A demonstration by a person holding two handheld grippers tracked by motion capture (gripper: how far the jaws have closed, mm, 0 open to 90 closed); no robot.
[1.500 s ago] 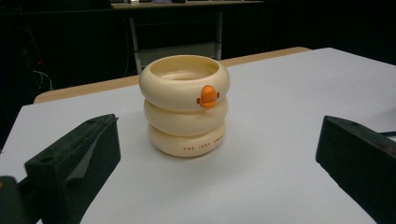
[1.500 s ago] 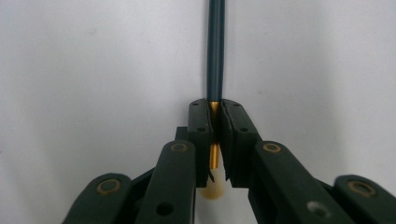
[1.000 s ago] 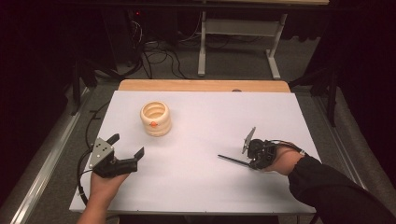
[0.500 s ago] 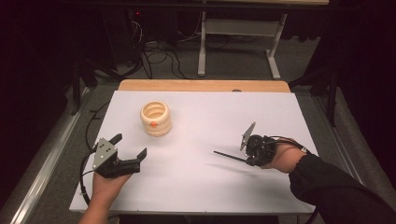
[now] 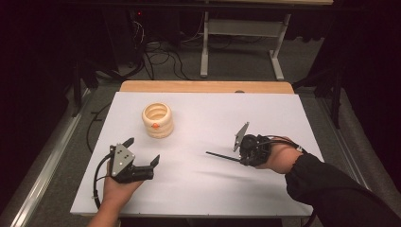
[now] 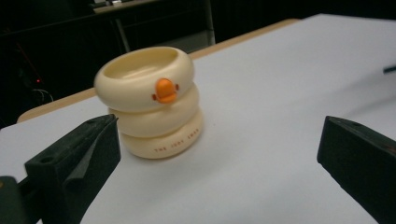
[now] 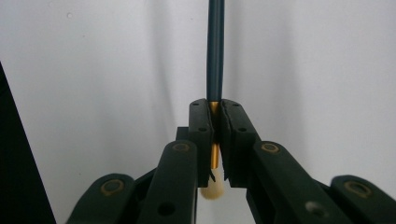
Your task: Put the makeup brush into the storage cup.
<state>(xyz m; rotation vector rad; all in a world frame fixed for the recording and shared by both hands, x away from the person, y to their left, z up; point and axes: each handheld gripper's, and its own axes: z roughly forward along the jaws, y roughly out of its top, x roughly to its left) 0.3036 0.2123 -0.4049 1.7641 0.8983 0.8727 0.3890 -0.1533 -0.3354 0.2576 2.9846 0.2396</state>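
High view first: the right claw [image 5: 236, 156] sits over the right half of the white-topped bench [image 5: 203, 189], and it is clamped on a slim dark pencil with a gold ferrule and pale eraser [image 5: 222, 156]. The shaft sticks out of the claw toward the bench's middle, roughly level, its far end free above the white surface. Right gripper view confirms it: the right claw [image 7: 215, 135] is pinched tight on the gold ferrule, the pencil [image 7: 215, 51] running straight up and away from the pads, the pale eraser end poking out below them toward the camera. Over on the near-left of the bench, the left claw [image 5: 142, 156] stands wide with nothing between its pads. Ahead of it, a cream plastic holder shaped like three stacked rings with a small orange duck bill [image 5: 158, 119] stands upright on the bench, apart from the claw. Left gripper view puts that holder [image 6: 149, 102] just beyond the left-hand pad, nearer that pad than the other, clear of both, its open top facing up. Pencil and holder lie well apart, the holder on the far-left of the pencil's tip.
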